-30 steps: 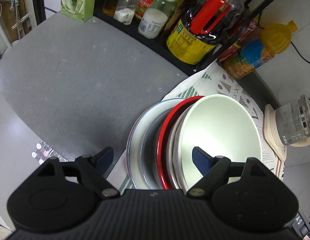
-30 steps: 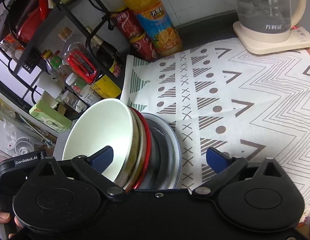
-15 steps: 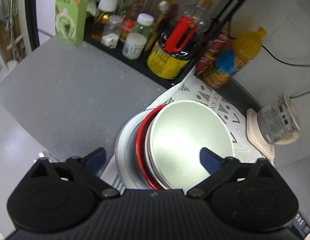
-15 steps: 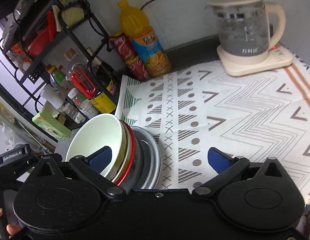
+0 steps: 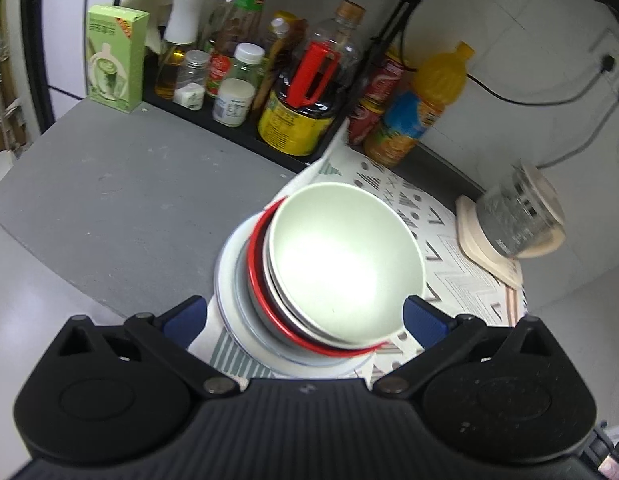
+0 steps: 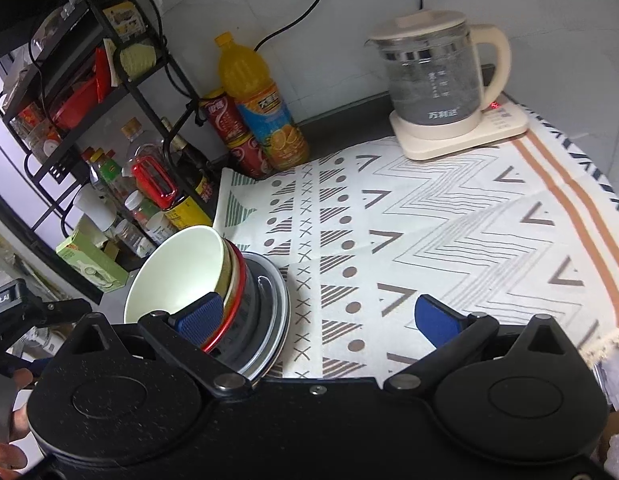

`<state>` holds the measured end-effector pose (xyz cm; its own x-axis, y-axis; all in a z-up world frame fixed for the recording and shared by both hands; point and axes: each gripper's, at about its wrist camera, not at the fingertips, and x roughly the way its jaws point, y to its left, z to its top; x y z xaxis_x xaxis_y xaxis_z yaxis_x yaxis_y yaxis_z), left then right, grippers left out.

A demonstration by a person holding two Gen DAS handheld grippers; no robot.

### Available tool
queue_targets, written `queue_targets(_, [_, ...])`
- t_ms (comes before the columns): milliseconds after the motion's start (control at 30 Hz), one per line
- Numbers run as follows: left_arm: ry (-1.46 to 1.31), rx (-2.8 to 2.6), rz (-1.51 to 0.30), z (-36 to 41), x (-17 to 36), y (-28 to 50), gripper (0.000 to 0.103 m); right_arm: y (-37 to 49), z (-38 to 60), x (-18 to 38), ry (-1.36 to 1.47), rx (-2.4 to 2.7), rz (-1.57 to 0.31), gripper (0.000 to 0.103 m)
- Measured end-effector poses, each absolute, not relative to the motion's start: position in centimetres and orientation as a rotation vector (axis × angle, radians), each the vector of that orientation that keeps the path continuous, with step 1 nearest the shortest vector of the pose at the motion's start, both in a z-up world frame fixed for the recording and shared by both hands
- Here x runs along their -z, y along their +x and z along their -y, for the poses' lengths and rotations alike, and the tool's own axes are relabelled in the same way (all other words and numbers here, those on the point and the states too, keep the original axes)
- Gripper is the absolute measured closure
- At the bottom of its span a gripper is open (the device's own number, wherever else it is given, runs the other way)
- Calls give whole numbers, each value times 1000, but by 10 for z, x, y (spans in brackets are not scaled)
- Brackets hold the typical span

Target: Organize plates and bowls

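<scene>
Looking along the left tongs [image 5: 305, 314], the blue pads [image 5: 423, 320] stand spread wide and released, with nothing pressed between them; the stack of dishes shows in the gap beyond them. That stack sits on the near corner of a patterned cloth [image 5: 441, 256] on the grey bench [image 5: 121, 200]: a pale green bowl [image 5: 341, 264] on top, nested in a red-rimmed bowl [image 5: 257, 276], with a wide white plate [image 5: 229, 276] at the bottom. This view looks down into the bowl's bright inside.

The right tongs [image 6: 317, 318] are also released, their pads wide apart and empty over bare cloth [image 6: 449, 240]. Here the same stack appears from its side, just past the left pad [image 6: 201, 316], which overlaps the red rim; whether it touches cannot be told. The side view shows the layers: green bowl [image 6: 177, 276], red-rimmed bowl [image 6: 241, 280], a grey dish [image 6: 255, 300] and the plate [image 6: 283, 296]. At its left edge a hand [image 6: 5, 456] grips the other tool.

Farther off, both views show a black rack [image 6: 149, 92] of bottles, red cans [image 6: 223, 118] and an orange juice bottle [image 6: 261, 112]. The glass kettle [image 6: 437, 80] on its cream base is blurred in the left view, sharp in the right. Only the left view shows the green box [image 5: 115, 64] upright.
</scene>
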<state>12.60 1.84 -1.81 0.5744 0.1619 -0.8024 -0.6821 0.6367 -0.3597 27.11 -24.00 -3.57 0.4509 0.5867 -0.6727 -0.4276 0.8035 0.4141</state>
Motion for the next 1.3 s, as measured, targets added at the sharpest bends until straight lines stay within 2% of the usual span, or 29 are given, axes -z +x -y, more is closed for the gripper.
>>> queue_targets(700, [-502,-312,-823,-15,-2,55,0,155,264,-4,234,-378,-765,0])
queue_targets(1300, [-373,-250,-784,-7,-25,-19,0,52,251,-29,90,-334,-703,0])
